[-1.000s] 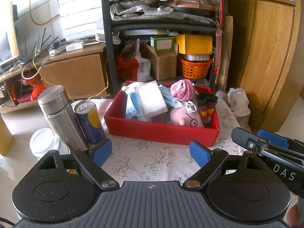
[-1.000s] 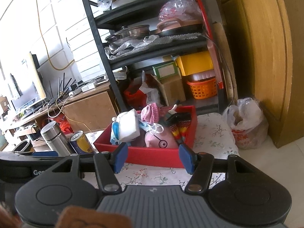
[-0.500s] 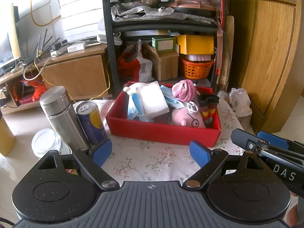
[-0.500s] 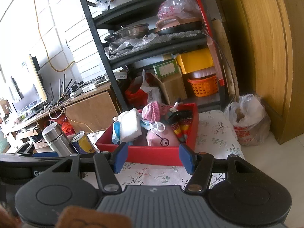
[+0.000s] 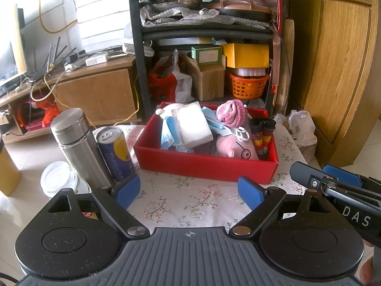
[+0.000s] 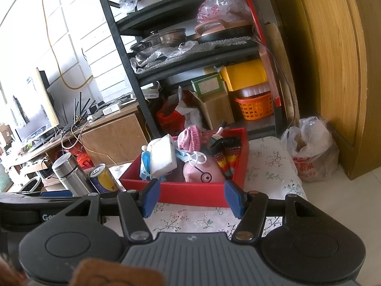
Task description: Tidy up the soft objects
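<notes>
A red box (image 5: 204,164) (image 6: 197,193) stands on the floral tablecloth and holds soft things: a white sponge (image 5: 194,125) (image 6: 163,155), blue face masks (image 5: 167,134), a pink knitted hat (image 5: 231,113) (image 6: 189,138), a pink pig plush (image 5: 235,146) (image 6: 204,171) and striped socks (image 5: 262,137) (image 6: 227,153). My left gripper (image 5: 190,190) is open and empty, held back from the box's front wall. My right gripper (image 6: 193,197) is open and empty, also in front of the box. It shows at the right edge of the left wrist view (image 5: 333,178).
A steel flask (image 5: 78,145) (image 6: 69,176) and a blue-yellow can (image 5: 115,153) (image 6: 103,178) stand left of the box. A glass jar lid (image 5: 59,178) lies lower left. A black shelf rack (image 5: 204,38), a wooden cabinet (image 5: 333,71) and a plastic bag (image 6: 312,152) stand behind and right.
Both grippers have drifted slightly, so the box sits a little higher and further right in view. Both stay open and empty. Nothing in the box has moved.
</notes>
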### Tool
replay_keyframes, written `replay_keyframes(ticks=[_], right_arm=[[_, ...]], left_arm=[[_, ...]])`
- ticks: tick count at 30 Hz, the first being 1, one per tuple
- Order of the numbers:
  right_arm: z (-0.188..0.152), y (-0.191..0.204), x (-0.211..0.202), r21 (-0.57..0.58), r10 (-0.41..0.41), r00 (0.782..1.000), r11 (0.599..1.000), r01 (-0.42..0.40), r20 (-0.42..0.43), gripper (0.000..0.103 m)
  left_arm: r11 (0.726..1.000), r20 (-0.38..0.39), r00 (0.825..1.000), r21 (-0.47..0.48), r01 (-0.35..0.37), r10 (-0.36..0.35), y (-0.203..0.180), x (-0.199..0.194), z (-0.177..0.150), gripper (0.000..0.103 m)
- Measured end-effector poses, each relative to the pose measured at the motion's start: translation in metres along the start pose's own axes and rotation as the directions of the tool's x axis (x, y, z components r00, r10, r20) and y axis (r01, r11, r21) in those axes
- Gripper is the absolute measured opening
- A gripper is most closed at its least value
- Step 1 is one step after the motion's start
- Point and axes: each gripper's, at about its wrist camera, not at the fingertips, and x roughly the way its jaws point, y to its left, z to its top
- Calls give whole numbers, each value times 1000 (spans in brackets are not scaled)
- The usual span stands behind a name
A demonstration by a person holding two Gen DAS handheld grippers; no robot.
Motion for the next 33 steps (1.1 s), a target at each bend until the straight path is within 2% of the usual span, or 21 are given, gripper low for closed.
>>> replay_keyframes(ticks=[33], right_arm=[[-4,-1,1,2,-2,1000,1000,2,-6,31]], left_arm=[[1000,5,1000,10,-16,16,-3,0,-1,85]])
